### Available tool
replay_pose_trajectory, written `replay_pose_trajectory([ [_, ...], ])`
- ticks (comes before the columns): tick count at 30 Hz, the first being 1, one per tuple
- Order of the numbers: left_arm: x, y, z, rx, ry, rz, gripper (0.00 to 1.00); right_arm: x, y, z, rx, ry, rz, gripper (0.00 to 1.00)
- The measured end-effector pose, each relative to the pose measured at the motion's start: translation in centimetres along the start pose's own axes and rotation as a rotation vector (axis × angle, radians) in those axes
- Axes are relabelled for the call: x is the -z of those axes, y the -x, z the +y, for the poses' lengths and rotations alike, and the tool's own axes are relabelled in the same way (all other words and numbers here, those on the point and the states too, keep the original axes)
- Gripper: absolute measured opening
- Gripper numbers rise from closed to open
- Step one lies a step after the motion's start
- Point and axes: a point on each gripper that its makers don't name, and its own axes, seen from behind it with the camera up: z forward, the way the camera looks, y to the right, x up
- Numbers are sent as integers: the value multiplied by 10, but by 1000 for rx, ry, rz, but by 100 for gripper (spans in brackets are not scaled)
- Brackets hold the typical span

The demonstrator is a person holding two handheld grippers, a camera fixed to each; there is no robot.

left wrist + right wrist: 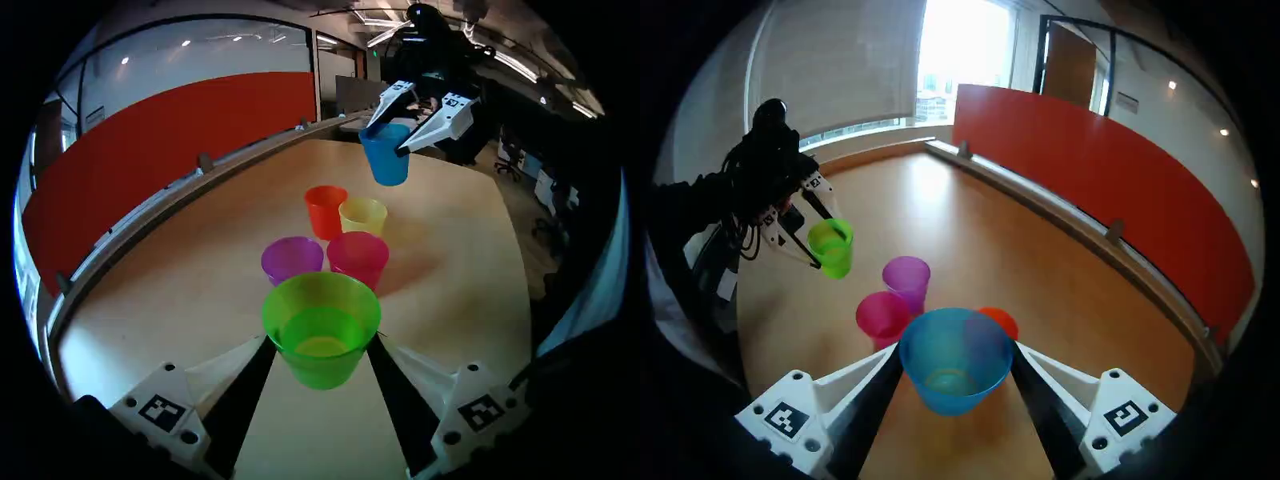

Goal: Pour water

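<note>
Left gripper fingers grasp the green cup; right gripper fingers grasp the blue cup. Both cups are upright above the bench, well apart. Contents unclear, possibly shallow water. Judged status: pouring not yet begun.

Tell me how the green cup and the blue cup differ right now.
The green cup is lime green; the blue cup is blue. The green cup is clamped in the left gripper, the blue cup in the right gripper. The green cup hangs nearer the purple cup and pink cup, the blue cup nearer the orange cup and yellow cup. Both are translucent, tapered, upright and held above the table.
</note>
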Motion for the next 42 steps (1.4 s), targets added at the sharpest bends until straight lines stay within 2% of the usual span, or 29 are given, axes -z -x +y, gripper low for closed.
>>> replay_pose_trajectory([
  [12, -9, 11, 0, 15, 13, -29, 81, -2, 21, 0, -12, -4, -29, 93],
  [24, -20, 20, 1, -1, 23, -72, 81, -13, 44, -3, -33, -21, -58, 93],
  [42, -33, 38, 8, -7, 39, -107, 81, -16, 70, -15, -40, -47, -89, 93],
])
